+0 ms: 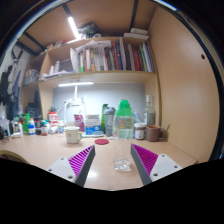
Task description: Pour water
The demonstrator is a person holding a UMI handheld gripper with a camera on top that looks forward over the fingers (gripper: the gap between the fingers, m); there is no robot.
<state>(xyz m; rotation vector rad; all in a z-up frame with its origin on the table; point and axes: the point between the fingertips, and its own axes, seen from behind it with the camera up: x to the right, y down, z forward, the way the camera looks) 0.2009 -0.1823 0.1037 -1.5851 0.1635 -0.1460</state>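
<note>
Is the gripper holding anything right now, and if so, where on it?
Nothing is held. The gripper is open; the bottle with the green cap stands on the desk just ahead of its fingers, untouched.

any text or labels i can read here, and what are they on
None can be read.
Book spines on the shelf: too small and blurred.
Clear bottle with the green cap, just ahead of the open gripper: no label shows.
Small containers on the desk: labels blurred.

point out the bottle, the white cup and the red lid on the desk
bottle [124,128]: gripper view, on its clear body below the green cap, just ahead of the open tool
white cup [73,135]: gripper view, on its side wall
red lid [101,142]: gripper view, on its flat top
</note>
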